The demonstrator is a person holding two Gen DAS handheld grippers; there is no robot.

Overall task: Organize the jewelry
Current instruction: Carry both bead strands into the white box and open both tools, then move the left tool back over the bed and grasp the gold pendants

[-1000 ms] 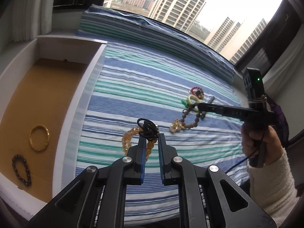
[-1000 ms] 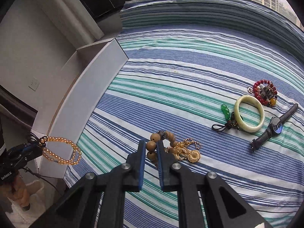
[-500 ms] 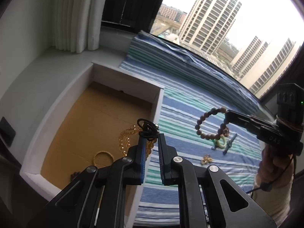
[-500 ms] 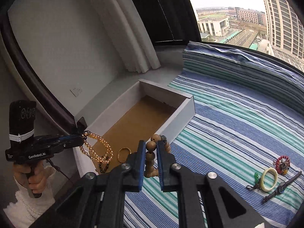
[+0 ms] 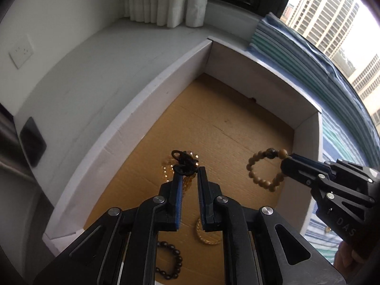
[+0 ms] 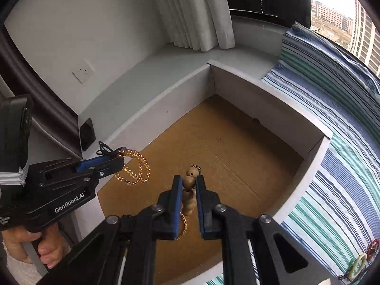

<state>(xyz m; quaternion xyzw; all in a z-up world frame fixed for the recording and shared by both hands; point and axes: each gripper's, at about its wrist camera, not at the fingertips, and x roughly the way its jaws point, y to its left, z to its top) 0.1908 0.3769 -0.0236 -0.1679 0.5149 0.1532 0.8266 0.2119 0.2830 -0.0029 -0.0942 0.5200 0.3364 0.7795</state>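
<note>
In the left wrist view, the left hand-held gripper [image 5: 189, 175] pinches the black cord of an amber bead bracelet [image 5: 169, 166] above the white box [image 5: 133, 123], where a gold bangle [image 5: 206, 236] and a dark bead bracelet [image 5: 169, 264] already lie. In the right wrist view, the right hand-held gripper [image 6: 188, 185] is clamped on a wooden bead bracelet [image 6: 190, 190] over the same box. A pale bangle [image 6: 358, 264] and a red bracelet [image 6: 372, 250] lie on the striped bedcover [image 6: 344, 166], so roughly half seems left.
</note>
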